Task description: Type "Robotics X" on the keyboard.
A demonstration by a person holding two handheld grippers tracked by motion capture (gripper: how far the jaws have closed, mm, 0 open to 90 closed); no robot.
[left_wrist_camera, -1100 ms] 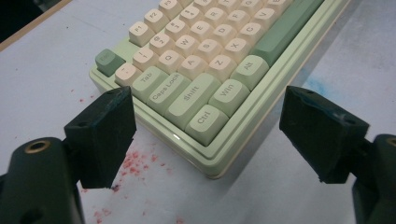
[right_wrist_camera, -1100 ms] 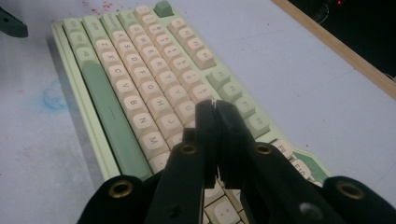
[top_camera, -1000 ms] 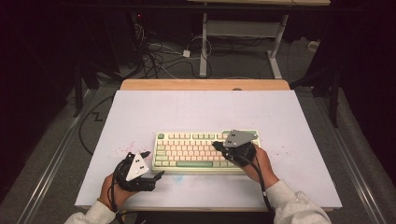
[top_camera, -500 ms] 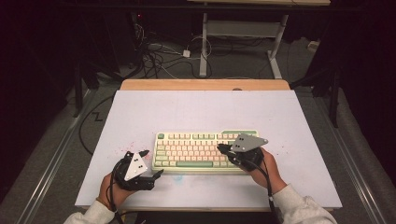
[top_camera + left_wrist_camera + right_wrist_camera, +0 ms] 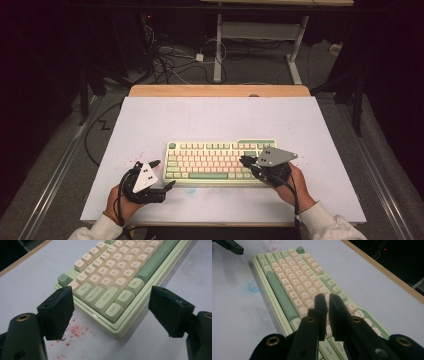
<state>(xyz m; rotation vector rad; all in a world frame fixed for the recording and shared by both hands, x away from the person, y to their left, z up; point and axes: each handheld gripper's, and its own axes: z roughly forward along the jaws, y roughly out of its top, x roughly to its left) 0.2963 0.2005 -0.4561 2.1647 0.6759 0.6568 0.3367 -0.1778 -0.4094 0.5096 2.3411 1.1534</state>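
Two sets of fingers working the keyboard (image 5: 220, 161) | right gripper (image 5: 327, 300) fingers nearly together, nothing between them, hovering over the right-hand keys as if pressing them | left gripper (image 5: 110, 312) fingers wide apart, waiting just short of the Ctrl corner on the bench (image 5: 215, 120) | typing seemingly underway, how much is left I cannot tell

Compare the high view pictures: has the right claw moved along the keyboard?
Yes. The right claw has shifted rightward toward the keyboard's right end.
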